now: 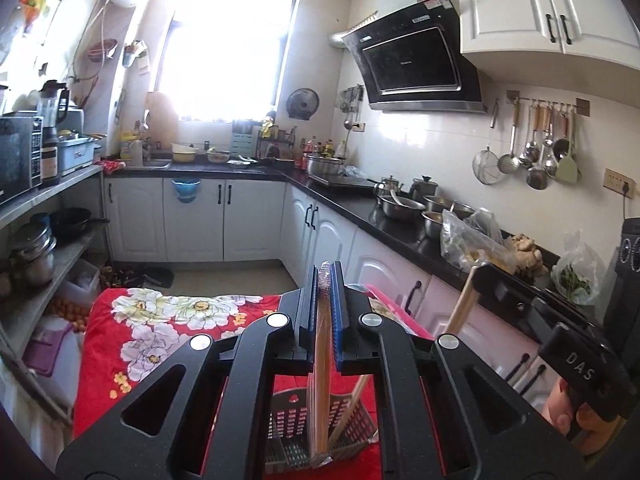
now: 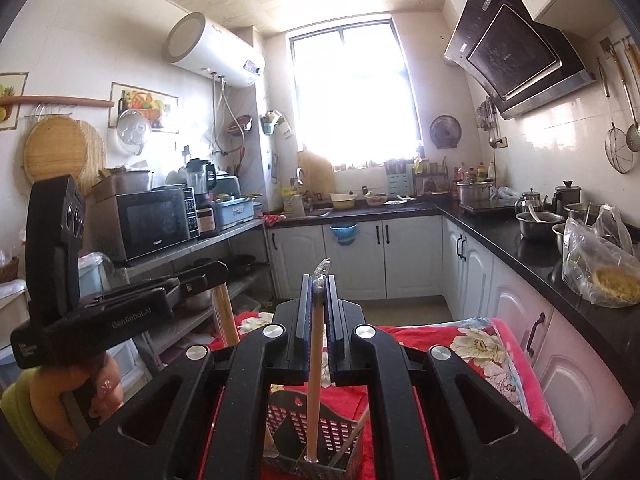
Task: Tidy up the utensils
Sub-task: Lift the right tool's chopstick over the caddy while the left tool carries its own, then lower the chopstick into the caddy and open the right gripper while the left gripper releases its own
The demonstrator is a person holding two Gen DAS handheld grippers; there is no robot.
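My left gripper (image 1: 325,280) is shut on a wrapped bundle of wooden chopsticks (image 1: 322,376), held upright with its lower end in the grey perforated utensil holder (image 1: 296,424). My right gripper (image 2: 319,286) is shut on a single wrapped wooden chopstick pack (image 2: 314,380), its lower end standing in the same holder (image 2: 332,436). The holder sits on a red floral cloth (image 1: 168,320). A wooden-handled utensil (image 1: 352,412) leans in the holder. The right gripper also shows in the left wrist view (image 1: 476,276), and the left gripper in the right wrist view (image 2: 218,276), each holding its sticks.
A black countertop (image 1: 360,208) with steel bowls (image 1: 400,206) and plastic bags (image 1: 472,240) runs along the right. White cabinets (image 1: 248,216) stand ahead. A shelf with a microwave (image 2: 154,222) is on the left. Ladles hang on the wall (image 1: 536,152).
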